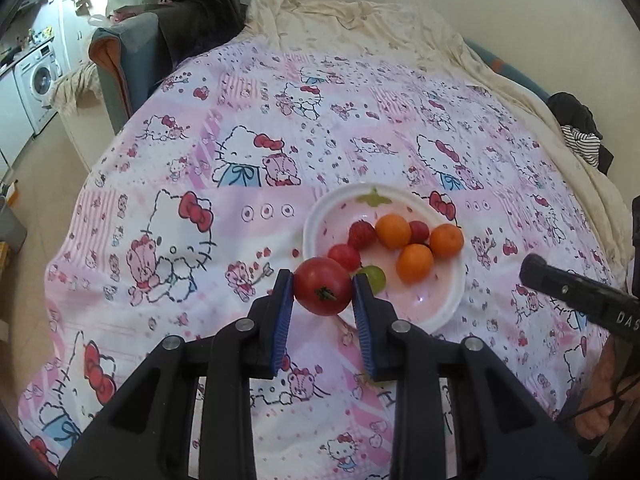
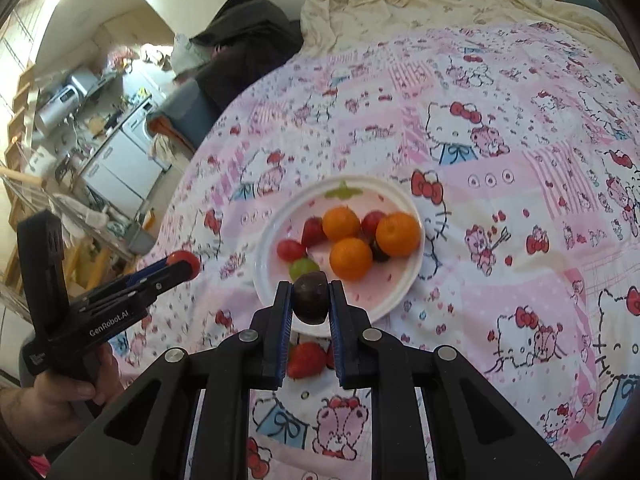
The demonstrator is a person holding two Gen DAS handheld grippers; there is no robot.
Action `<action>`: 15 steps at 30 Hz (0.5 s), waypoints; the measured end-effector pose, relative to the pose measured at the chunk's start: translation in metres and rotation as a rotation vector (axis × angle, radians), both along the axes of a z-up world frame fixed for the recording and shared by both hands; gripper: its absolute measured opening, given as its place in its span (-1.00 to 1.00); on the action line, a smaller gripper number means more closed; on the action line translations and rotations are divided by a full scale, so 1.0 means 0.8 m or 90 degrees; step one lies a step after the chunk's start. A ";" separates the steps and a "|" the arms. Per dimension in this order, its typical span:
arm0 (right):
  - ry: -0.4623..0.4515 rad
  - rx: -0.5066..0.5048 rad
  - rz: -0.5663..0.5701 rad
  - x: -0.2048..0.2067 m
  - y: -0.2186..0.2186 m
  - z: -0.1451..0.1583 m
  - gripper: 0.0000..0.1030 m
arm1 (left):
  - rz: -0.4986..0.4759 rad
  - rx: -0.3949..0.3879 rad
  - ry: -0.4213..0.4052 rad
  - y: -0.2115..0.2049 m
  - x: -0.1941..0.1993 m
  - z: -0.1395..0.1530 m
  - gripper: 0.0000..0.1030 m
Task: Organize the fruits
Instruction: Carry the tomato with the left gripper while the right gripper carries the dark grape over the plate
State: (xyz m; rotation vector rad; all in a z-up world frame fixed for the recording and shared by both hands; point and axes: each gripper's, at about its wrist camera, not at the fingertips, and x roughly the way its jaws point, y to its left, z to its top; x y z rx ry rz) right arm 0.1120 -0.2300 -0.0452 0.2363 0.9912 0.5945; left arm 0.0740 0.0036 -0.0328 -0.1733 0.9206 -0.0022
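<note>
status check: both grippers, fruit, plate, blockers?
Left gripper shut on tomato. Right gripper shut on dark plum. Oranges, green grape on plate; strawberry on the bedspread. No blockers.

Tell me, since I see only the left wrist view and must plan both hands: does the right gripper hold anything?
Observer: Yes, the right gripper is shut on a dark plum.
Operator: Is any fruit off the plate?
Observer: A strawberry lies on the bedspread, on the near side of the plate, below that gripper.
</note>
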 end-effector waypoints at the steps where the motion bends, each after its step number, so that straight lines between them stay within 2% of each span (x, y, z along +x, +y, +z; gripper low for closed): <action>1: -0.002 0.005 -0.002 0.003 -0.001 0.002 -0.64 | -0.001 0.001 0.000 0.001 0.004 0.001 -0.50; 8: -0.013 0.004 -0.011 0.037 -0.004 0.006 -0.64 | -0.030 0.006 0.008 -0.006 0.034 0.003 -0.50; 15: 0.003 -0.012 -0.021 0.084 -0.004 -0.014 -0.64 | -0.071 0.018 0.032 -0.031 0.079 -0.017 -0.50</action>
